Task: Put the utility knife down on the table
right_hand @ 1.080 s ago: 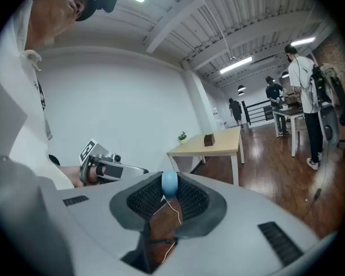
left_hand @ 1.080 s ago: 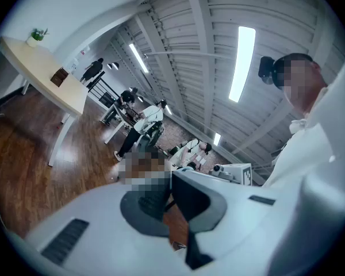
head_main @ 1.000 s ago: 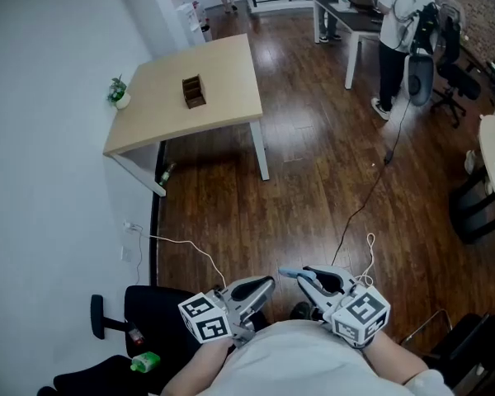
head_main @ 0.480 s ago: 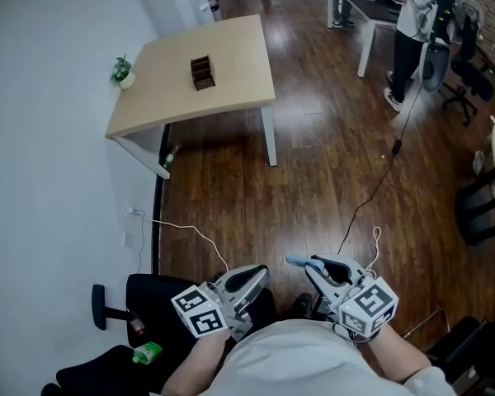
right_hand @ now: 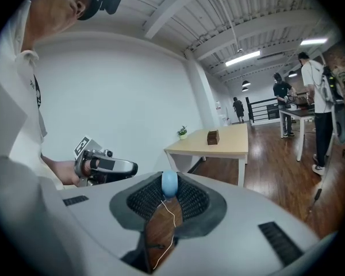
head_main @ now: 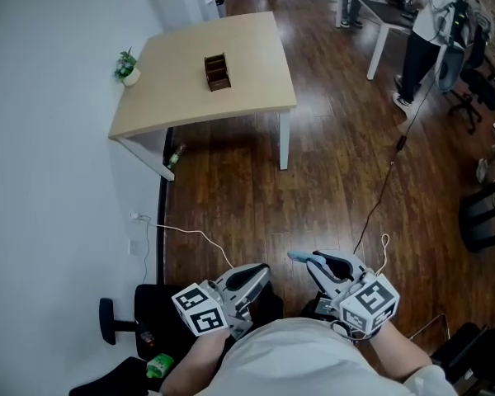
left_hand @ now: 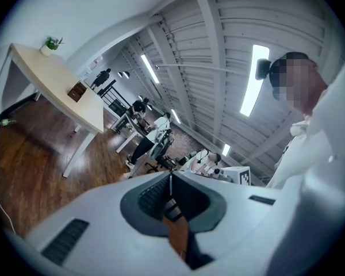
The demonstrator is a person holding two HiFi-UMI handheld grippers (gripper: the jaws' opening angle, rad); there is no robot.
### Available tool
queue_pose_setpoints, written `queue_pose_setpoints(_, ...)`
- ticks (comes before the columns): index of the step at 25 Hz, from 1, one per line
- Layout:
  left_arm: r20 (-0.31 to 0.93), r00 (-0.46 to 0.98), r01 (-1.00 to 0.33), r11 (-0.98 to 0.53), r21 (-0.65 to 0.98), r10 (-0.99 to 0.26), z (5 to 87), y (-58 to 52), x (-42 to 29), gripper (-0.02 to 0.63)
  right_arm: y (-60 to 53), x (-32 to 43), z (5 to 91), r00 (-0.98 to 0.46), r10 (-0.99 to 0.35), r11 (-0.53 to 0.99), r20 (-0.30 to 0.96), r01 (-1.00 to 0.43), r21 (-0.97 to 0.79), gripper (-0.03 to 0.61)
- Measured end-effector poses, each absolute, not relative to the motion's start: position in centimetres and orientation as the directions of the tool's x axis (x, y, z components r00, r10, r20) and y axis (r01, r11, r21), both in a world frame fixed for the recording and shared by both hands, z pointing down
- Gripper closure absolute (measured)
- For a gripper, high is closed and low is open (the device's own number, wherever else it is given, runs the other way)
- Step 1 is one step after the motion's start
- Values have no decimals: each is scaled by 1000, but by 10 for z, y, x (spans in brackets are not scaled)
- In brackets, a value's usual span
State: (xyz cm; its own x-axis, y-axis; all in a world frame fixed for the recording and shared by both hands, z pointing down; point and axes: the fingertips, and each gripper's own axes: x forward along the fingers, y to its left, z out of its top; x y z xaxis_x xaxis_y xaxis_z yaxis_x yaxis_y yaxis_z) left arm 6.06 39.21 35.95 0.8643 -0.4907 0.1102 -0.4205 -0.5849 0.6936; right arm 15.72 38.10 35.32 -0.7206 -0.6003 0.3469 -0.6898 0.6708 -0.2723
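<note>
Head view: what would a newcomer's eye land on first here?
At the bottom, the right claw grips a pale-blue utility knife beside the shut, empty left claw. Upper left, a pale table stands by the white wall, bearing a brown box and a small plant.

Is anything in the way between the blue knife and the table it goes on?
Nothing visible. Only open wooden floor lies between the utility knife in the right gripper and the table, whose top is mostly bare.
</note>
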Motion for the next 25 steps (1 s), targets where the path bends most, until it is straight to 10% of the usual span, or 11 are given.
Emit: queue_pose_setpoints(25, 94, 832, -445, -556, 703, -547, 365, 227, -7, 611, 195, 84, 361, -748, -562, 717, 353, -653, -243, 506)
